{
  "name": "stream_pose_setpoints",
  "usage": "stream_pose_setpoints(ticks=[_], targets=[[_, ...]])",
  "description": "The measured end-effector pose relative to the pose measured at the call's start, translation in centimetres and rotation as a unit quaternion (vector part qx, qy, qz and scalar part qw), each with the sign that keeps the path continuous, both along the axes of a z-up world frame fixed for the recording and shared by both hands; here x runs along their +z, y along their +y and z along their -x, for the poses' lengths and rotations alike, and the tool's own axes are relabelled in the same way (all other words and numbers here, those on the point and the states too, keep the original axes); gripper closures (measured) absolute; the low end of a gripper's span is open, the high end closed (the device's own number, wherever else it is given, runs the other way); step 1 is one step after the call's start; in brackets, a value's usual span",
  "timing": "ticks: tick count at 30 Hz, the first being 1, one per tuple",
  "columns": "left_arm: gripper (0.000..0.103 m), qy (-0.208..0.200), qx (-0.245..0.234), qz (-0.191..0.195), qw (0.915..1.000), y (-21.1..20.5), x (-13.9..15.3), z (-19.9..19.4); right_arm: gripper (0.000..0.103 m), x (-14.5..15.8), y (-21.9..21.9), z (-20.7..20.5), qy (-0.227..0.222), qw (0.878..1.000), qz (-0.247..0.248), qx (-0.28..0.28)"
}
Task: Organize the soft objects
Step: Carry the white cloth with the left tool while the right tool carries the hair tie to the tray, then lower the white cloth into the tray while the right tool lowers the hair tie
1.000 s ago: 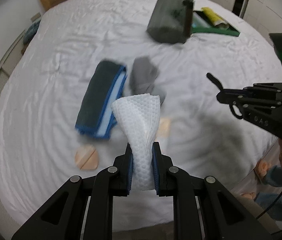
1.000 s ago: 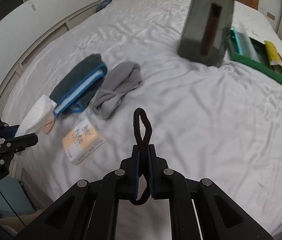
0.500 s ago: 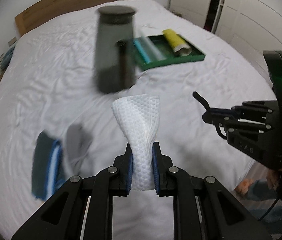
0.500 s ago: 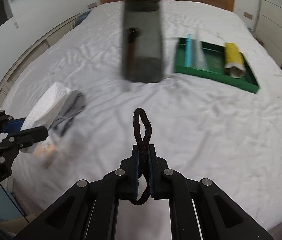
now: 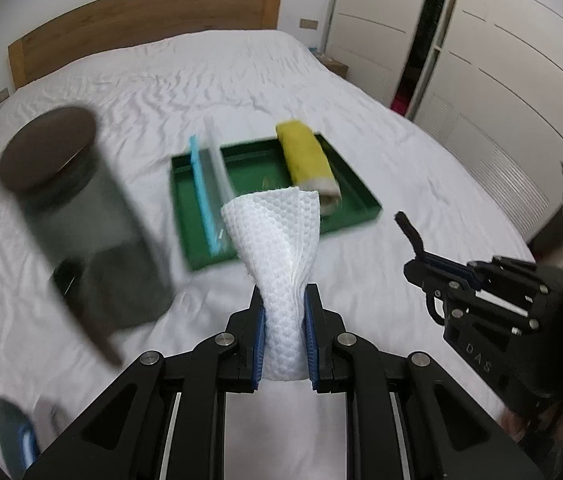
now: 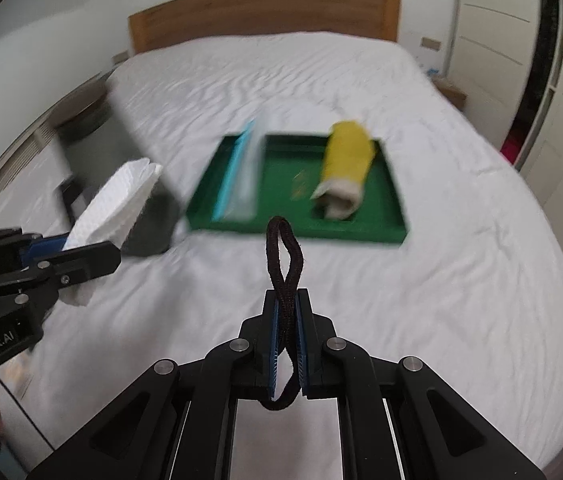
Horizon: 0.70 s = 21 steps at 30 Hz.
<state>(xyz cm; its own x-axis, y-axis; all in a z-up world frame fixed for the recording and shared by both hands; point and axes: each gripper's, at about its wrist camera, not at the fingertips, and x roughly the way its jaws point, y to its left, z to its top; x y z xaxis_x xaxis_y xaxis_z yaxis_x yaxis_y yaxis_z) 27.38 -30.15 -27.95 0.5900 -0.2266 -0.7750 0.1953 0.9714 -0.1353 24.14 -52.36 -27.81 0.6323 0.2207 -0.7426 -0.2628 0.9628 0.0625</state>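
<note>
My left gripper is shut on a white waffle-textured cloth, held above the bed. It also shows in the right wrist view with the cloth. My right gripper is shut on a black hair tie; it also shows in the left wrist view. Ahead lies a green tray holding a rolled yellow cloth and a clear pouch with a blue edge.
A tall dark container with a lid stands on the white bed, left of the tray. A dark cloth with blue trim lies at the lower left. Wardrobe doors stand to the right, a wooden headboard behind.
Both grippers have swung right, from the pile of cloths toward the green tray, still holding the white cloth and the hair tie. The tray is now ahead of both.
</note>
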Motion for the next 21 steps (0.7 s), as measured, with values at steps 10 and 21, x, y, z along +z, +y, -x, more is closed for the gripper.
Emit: stream_pose_setpoints(ticks=[10,21], targets=[[0.089,0.002,0.058,0.011,0.9983,-2.7,-2.7,-14.0,0.096,-2.7,-2.0,-14.8,-0.044,0.999,0.01,-0.014],[0.089,0.068,0.115,0.001,0.991,-2.2,-9.3,-23.4,0.096,-10.0,-1.4,-28.3,-0.011,1.0,0.011,-0.015]])
